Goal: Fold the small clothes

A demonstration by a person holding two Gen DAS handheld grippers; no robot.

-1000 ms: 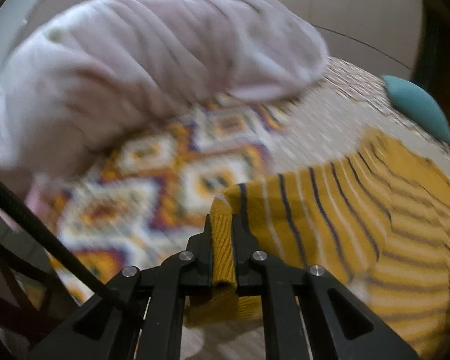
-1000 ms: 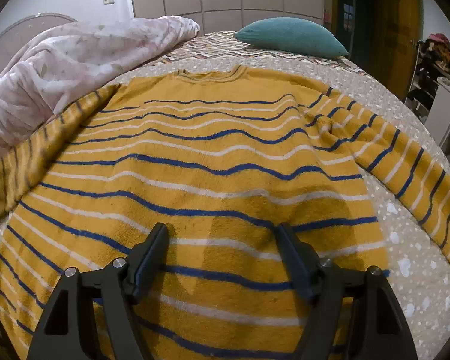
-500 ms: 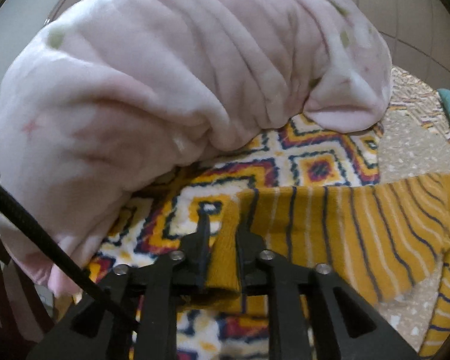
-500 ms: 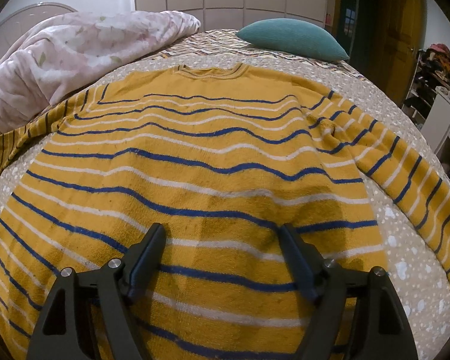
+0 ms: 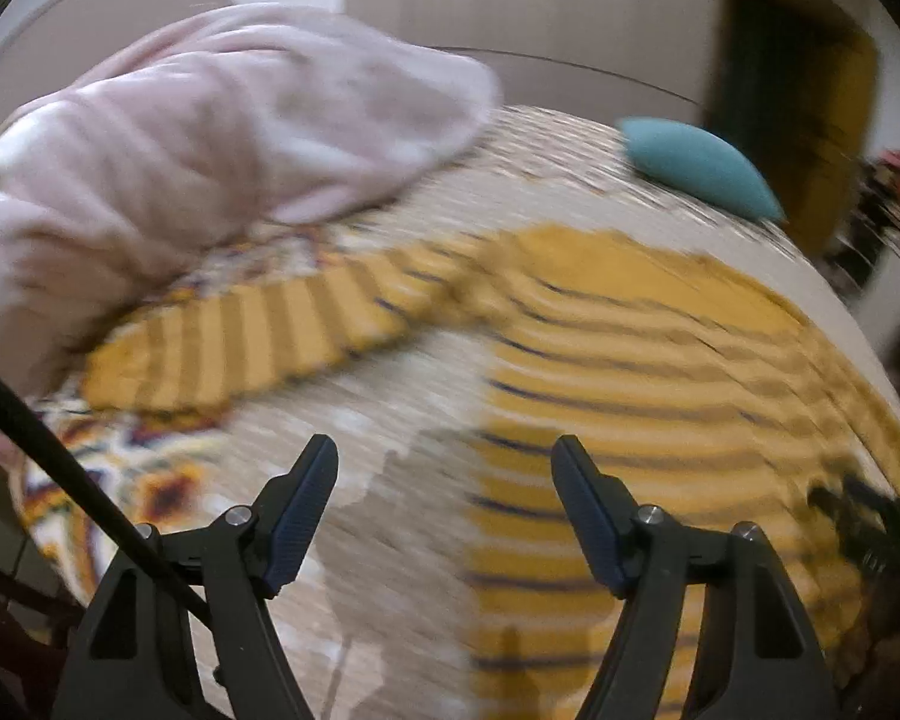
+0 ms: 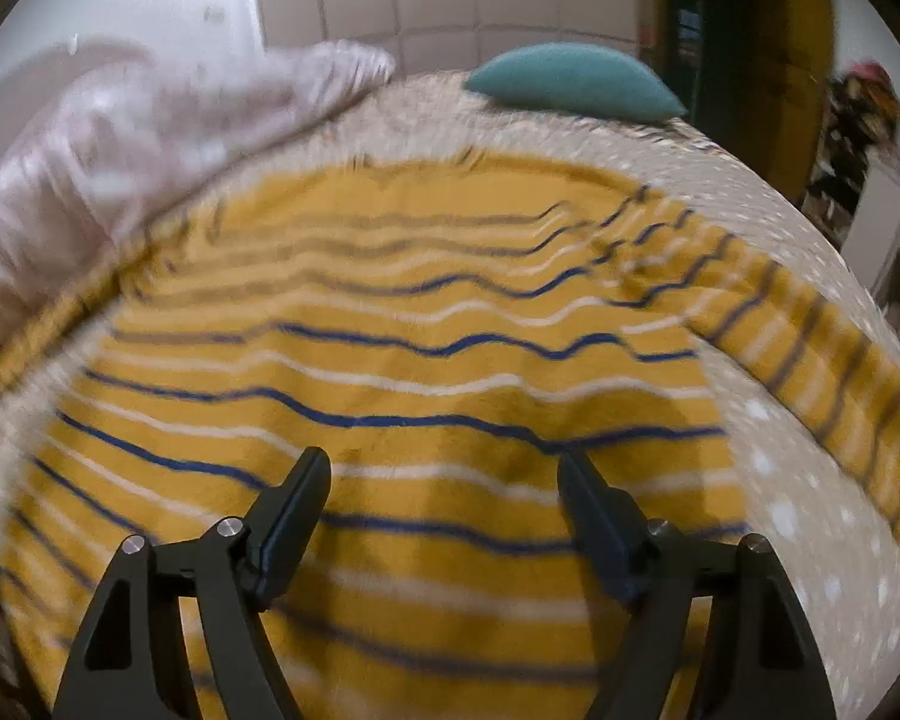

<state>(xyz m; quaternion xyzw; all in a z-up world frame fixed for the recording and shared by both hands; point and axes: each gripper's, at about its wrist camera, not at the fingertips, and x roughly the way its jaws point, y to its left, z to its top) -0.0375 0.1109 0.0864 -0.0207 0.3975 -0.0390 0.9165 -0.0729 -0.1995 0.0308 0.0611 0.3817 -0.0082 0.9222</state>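
Presently, sweater (image 6: 402, 372): spread flat on the bed (image 5: 390, 420), sleeves out toward both side edges, ready for folding.
Left claw (image 5: 444, 480): opening, nothing between its jaws.
Right claw (image 6: 444, 492): released, above the hem.

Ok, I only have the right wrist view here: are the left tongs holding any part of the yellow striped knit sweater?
Observer: No. The left tongs hang over the speckled beige bedspread beside the yellow striped knit sweater, jaws opening, nothing between them.
Operator: Where does the sleeve on that side end?
Observer: The striped sleeve lies stretched out flat, its cuff on a colourful diamond-patterned blanket.
Operator: Anything near that cuff?
Observer: The rumpled pink quilt sits right beside it; the blur hides whether they touch.
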